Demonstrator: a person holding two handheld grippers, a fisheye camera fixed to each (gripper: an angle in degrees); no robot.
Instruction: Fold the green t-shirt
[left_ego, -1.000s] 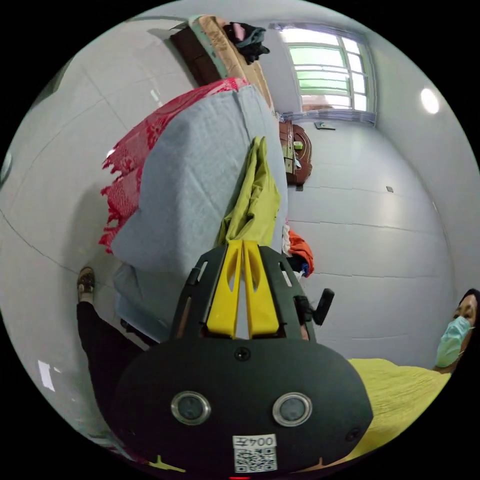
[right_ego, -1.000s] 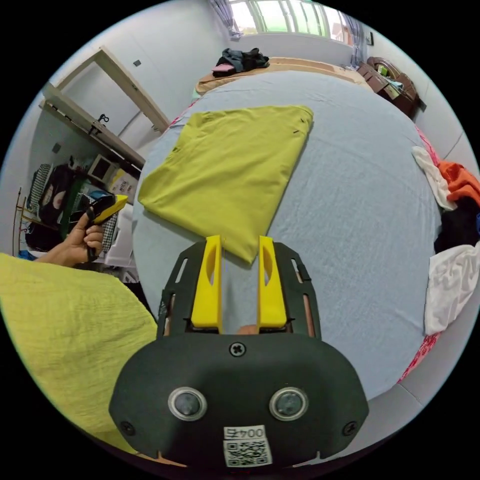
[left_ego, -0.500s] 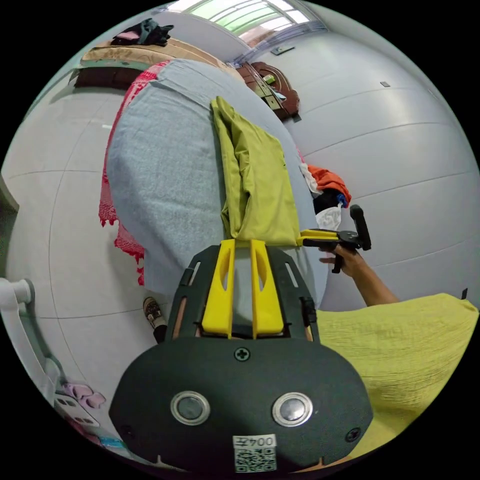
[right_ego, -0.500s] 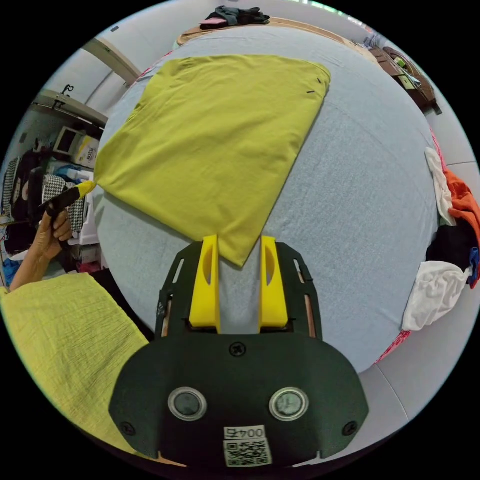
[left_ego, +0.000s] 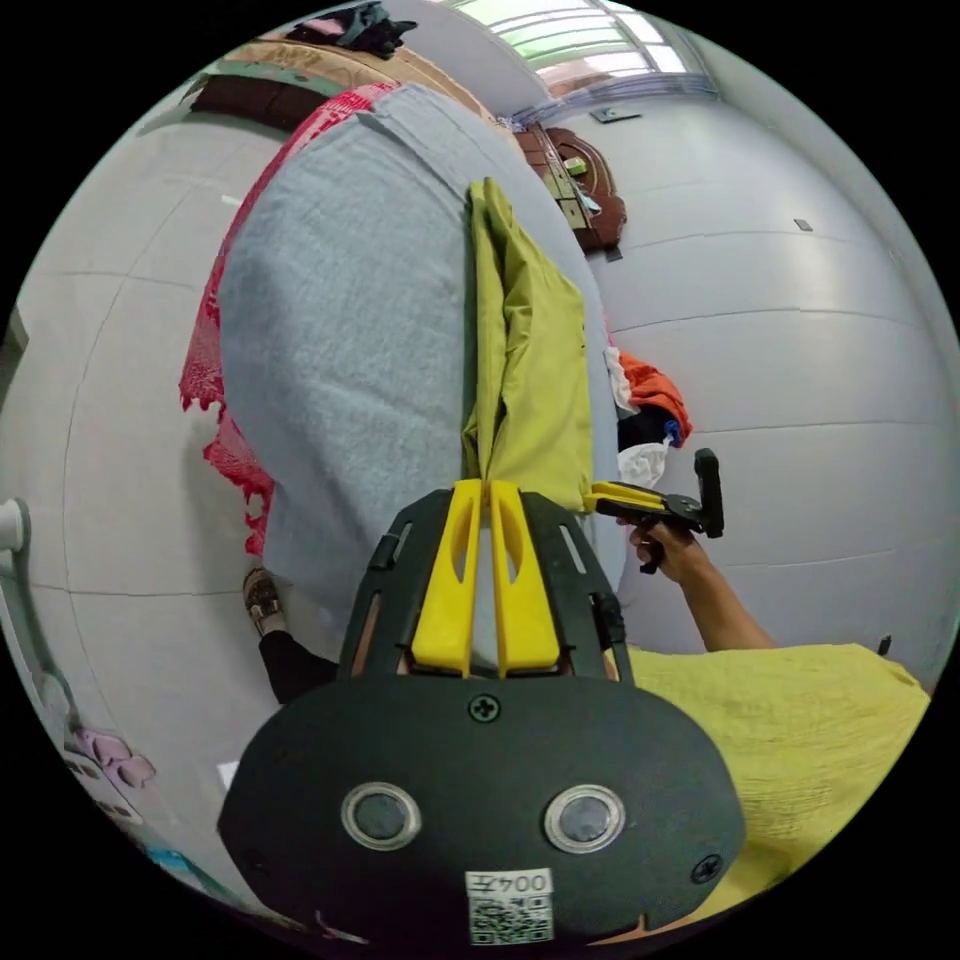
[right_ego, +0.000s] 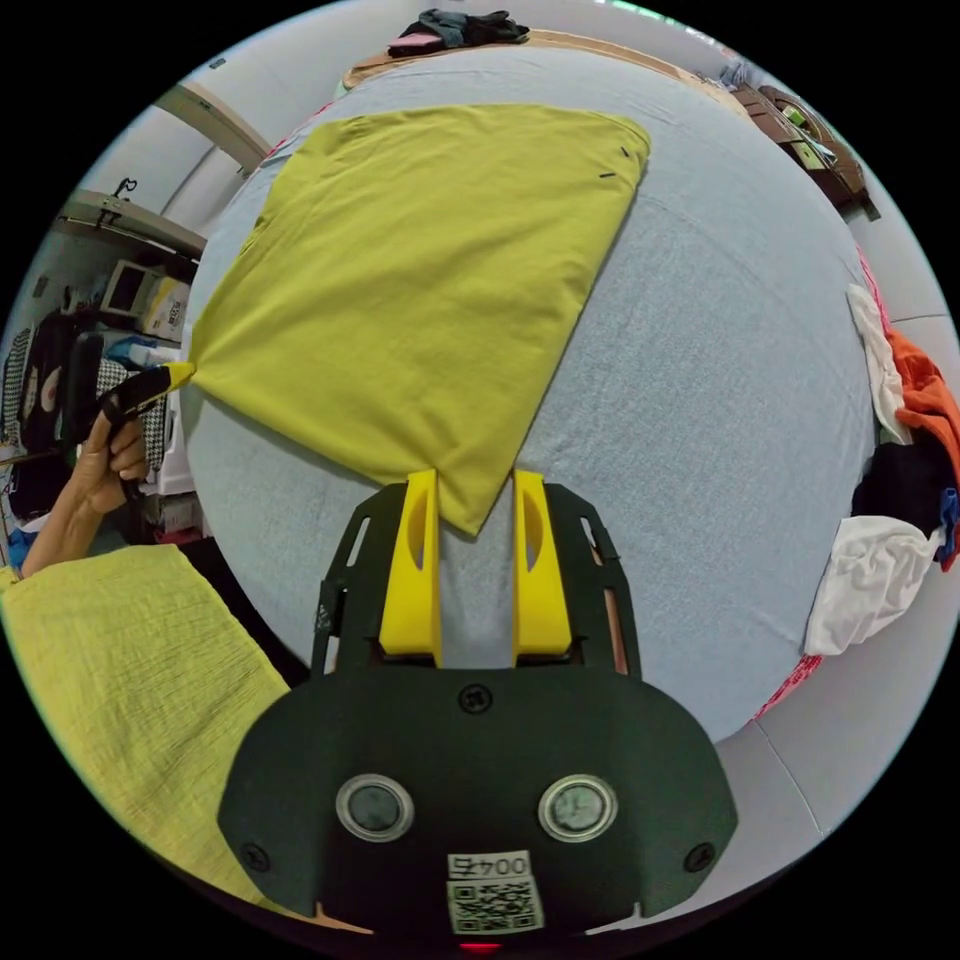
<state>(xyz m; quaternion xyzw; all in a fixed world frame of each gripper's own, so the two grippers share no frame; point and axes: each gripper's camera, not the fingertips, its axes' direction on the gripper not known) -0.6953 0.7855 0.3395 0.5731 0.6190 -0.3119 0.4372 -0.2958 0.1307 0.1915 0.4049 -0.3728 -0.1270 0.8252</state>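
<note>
Pale grey tiled wall and floor surround a bed covered with a light blue-grey sheet, the biggest thing in both views. A red patterned cloth hangs from under the sheet along one side of the bed. At the far end, in the left gripper view, stand a window and a dark wooden cabinet. In the right gripper view, shelves with household clutter sit off one side of the bed. The person's yellow-green sleeve shows low in that view.

On the sheet lies the green t-shirt, already folded to a broad flat panel and spread toward one side of the bed. Well apart from it, at the other edge, sits a pile of clothes in white, orange and black; a smaller dark heap lies at the far end.

The left tongs are pressed nearly together on a near corner of the shirt, which rises in a pinched ridge from their tips; the right gripper view shows these tongs in a hand, with the cloth pulled to a point. The right tongs stand wide, one jaw on each side of the other near corner, which lies flat on the sheet between them, not squeezed.
</note>
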